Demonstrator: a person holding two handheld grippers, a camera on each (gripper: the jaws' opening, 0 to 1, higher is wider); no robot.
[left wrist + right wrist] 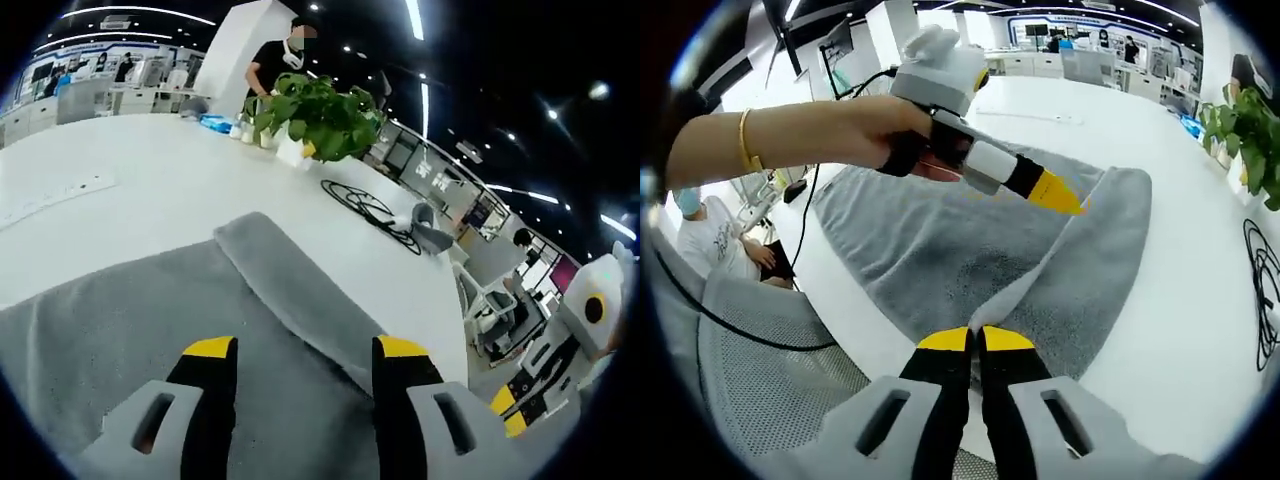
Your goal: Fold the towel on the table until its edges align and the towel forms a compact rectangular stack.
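Low in the right gripper view the right gripper (975, 340) pinches the grey towel (940, 250) corner on the white table (1180, 330), while the left gripper (1055, 193), jaws parted, hovers upper centre, hand-held

The left gripper (305, 350) hovers with its yellow-tipped fingers (210, 352) spread apart over the grey towel (130, 330), whose far strip is folded over. Beyond, on the white desk (150, 180), stand a leafy potted plant (315, 118) and a black wire rack (368, 208).
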